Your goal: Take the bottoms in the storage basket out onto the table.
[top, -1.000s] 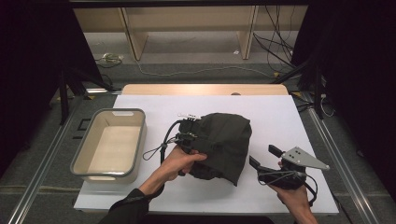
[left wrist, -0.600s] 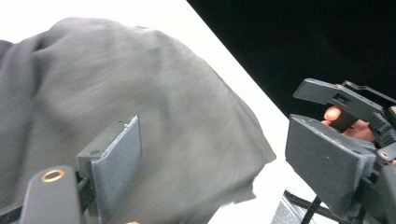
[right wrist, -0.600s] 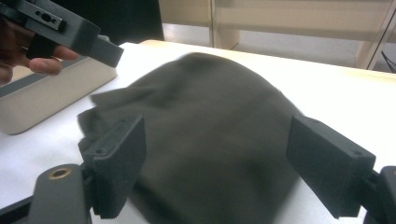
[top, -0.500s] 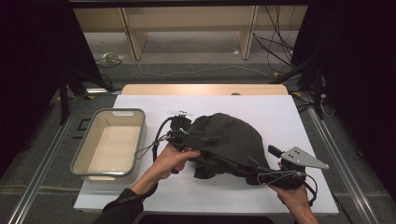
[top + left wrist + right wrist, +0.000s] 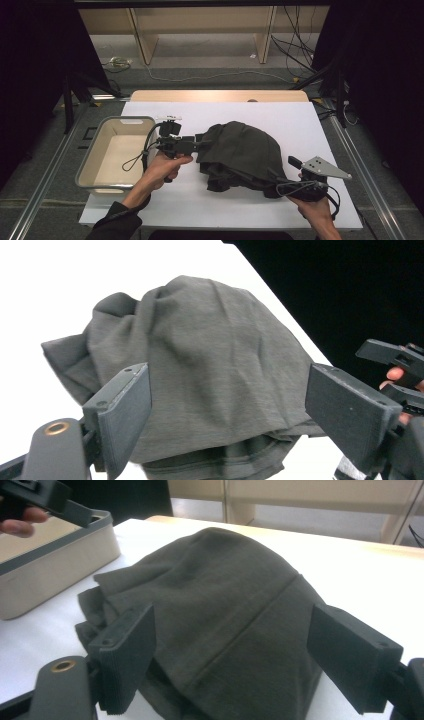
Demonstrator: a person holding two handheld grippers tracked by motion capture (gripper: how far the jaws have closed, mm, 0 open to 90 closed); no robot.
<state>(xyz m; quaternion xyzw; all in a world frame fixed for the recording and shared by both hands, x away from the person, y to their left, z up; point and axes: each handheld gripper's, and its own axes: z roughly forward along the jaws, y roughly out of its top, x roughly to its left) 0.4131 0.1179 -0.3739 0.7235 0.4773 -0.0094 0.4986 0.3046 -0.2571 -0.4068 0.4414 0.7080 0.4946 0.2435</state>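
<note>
One cloth (image 5: 240, 155), dark grey-green, bunched in a mound on the white table (image 5: 300, 115), middle to right of centre. One bin (image 5: 97, 157), beige with grey rim, at the table's left edge, well apart from the cloth. Two grippers, two hands.

Left gripper (image 5: 200, 143) at the cloth's left edge, held by left hand (image 5: 165, 167), pointing right. In the left gripper view: jaws spread wide, one each side of the mound, nothing pinched between them; cloth (image 5: 210, 375) ahead and partly under them. Released.

Right gripper (image 5: 272, 175) at the cloth's lower right corner, right hand (image 5: 312, 207) below it, grey plate on top. In the right gripper view: jaws wide apart, flanking the cloth (image 5: 230, 605), not clamped on it. Released too. Touching the fabric or just beside it: hard to tell from the high view, tips dark against dark cloth.

Hidden or cut off: cloth's underside and folded layers, only hems peeking at the bottom in the left gripper view. Bin (image 5: 55, 565) cut by the left frame edge in the right gripper view. Left gripper (image 5: 50, 500) cropped at the top left corner there, fingertip showing. Right gripper (image 5: 400, 370) cropped at the right edge of the left gripper view. Forearms cut off at the bottom of the high view. Bin's inside looks bare but for a cable loop over it, probably the left gripper's.
</note>
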